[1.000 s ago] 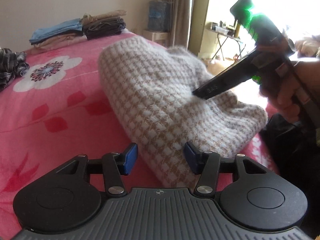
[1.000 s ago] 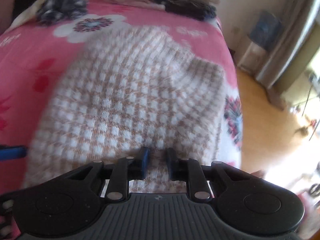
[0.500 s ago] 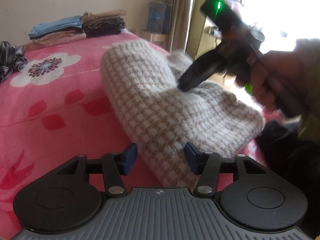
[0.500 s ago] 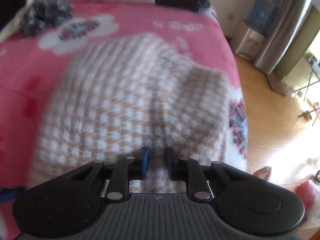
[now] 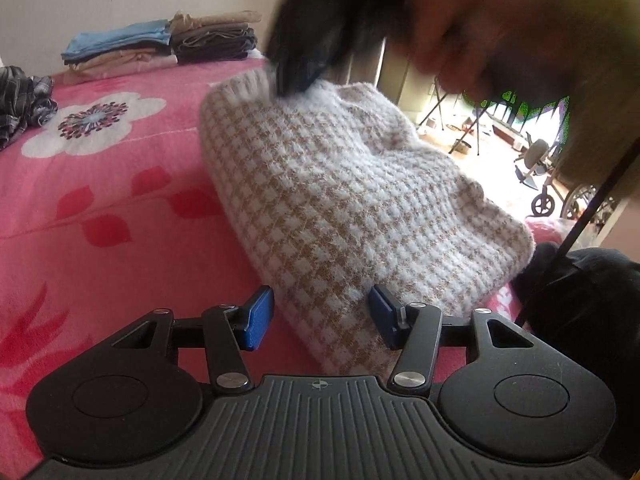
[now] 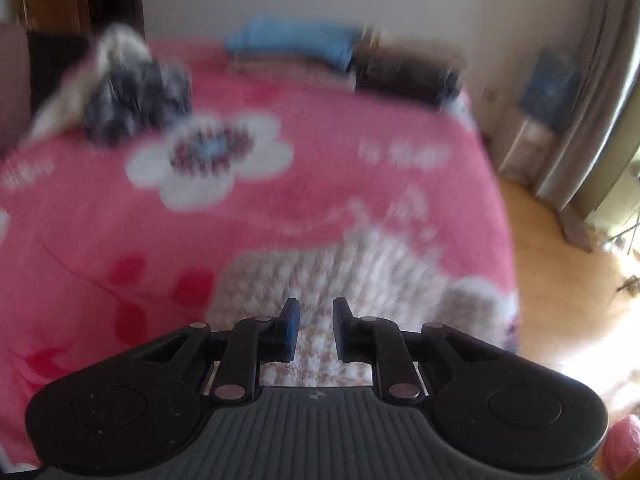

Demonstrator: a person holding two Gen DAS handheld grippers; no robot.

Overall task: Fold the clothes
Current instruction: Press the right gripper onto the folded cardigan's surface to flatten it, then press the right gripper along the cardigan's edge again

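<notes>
Pink blanket [image 5: 120, 248] with white flowers is covering the bed, and the folded sweater [image 5: 344, 200], a tan-and-white checked knit, is lying on it near the bed's right edge. The left gripper [image 5: 321, 317] is sitting low at the sweater's near end, its blue pads spread wide to either side of the fold, gripping nothing. The right gripper [image 6: 312, 330] is hovering over the sweater's far end, blurred by motion, its jaws parted with a gap between them and nothing held. Beyond the sweater, at the bed's far edge, folded clothes [image 5: 160, 46] are sitting in stacks, and a crumpled plaid garment [image 5: 24, 100] is lying to their left.
</notes>
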